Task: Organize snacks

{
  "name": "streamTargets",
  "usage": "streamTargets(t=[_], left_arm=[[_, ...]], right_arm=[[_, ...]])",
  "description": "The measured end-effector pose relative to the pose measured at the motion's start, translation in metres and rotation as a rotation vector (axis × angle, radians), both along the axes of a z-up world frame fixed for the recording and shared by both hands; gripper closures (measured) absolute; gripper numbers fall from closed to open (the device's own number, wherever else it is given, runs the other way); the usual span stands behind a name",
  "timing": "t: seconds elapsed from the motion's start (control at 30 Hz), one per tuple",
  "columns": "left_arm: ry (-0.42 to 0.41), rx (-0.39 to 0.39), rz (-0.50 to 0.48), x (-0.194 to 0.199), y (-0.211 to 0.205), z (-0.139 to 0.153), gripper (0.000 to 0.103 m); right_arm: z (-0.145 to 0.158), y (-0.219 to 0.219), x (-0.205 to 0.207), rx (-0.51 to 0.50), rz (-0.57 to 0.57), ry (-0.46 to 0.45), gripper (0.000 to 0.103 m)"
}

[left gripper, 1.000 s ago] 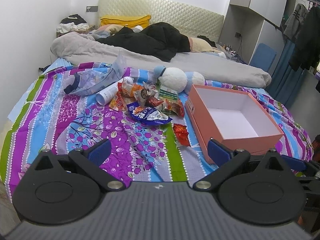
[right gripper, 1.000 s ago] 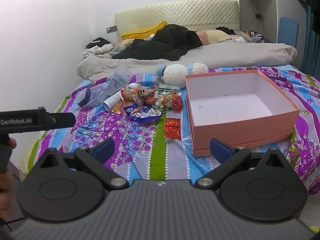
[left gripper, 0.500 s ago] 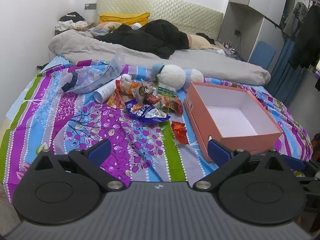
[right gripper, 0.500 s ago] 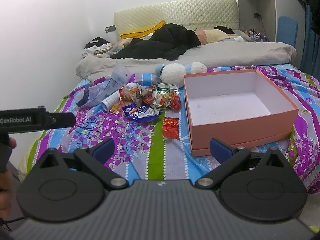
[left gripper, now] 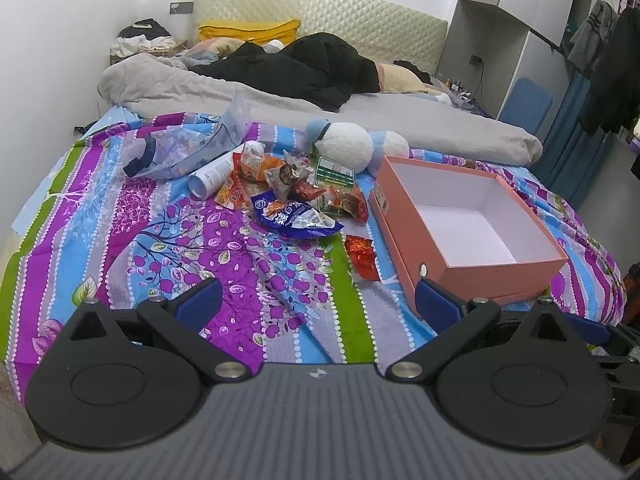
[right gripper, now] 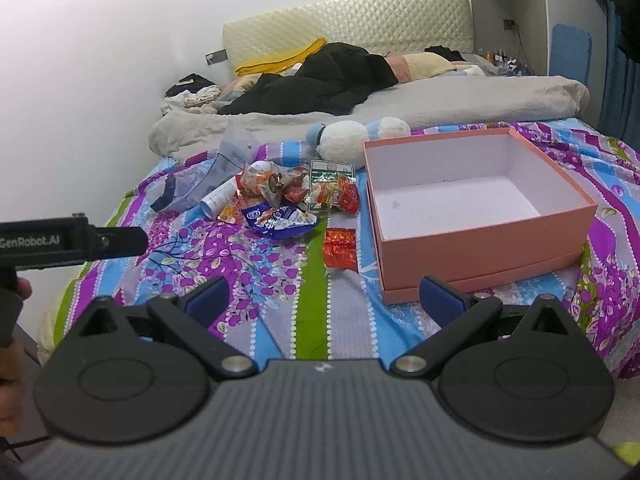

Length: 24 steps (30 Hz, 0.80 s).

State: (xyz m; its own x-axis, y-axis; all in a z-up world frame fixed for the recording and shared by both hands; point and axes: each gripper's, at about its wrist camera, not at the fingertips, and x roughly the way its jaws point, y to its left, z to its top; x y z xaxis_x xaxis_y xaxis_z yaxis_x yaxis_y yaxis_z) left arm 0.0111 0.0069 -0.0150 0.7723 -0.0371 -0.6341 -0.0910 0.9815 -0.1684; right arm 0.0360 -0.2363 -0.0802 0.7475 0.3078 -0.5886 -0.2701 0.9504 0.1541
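A heap of snack packets point(left gripper: 296, 196) point(right gripper: 288, 196) lies on the striped bedspread, with a blue packet point(left gripper: 294, 218) point(right gripper: 280, 220) at its front. One red packet point(left gripper: 362, 256) point(right gripper: 340, 248) lies apart, close to the open pink box point(left gripper: 424, 236) point(right gripper: 484, 246), which holds nothing. My left gripper point(left gripper: 316, 300) hovers open over the near bedspread, well short of the heap. My right gripper point(right gripper: 324, 296) is open too, in front of the box's near left corner. The left gripper's body point(right gripper: 72, 240) shows at the left edge of the right wrist view.
A white tube point(left gripper: 218, 174) and a clear plastic bag point(left gripper: 188, 148) lie left of the heap. A white and blue plush toy point(left gripper: 352, 148) rests behind it. A grey duvet point(left gripper: 420, 120) and black clothing point(left gripper: 304, 68) cover the far bed.
Both views have edged slightly forward over the bed, so the heap and the box look a little nearer. Both grippers stay open and hold nothing.
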Motion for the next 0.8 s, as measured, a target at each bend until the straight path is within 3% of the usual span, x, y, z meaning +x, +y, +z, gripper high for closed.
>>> streamTargets(t=[0.5, 0.8], left_arm=[[0.017, -0.006, -0.02, 0.004, -0.001, -0.011, 0.0], [0.039, 0.045, -0.015, 0.019, 0.003, -0.029, 0.0]], right_arm=[[-0.012, -0.005, -0.002, 0.023, -0.033, 0.021, 0.0], [-0.026, -0.002, 0.0, 0.014, -0.057, -0.006, 0.0]])
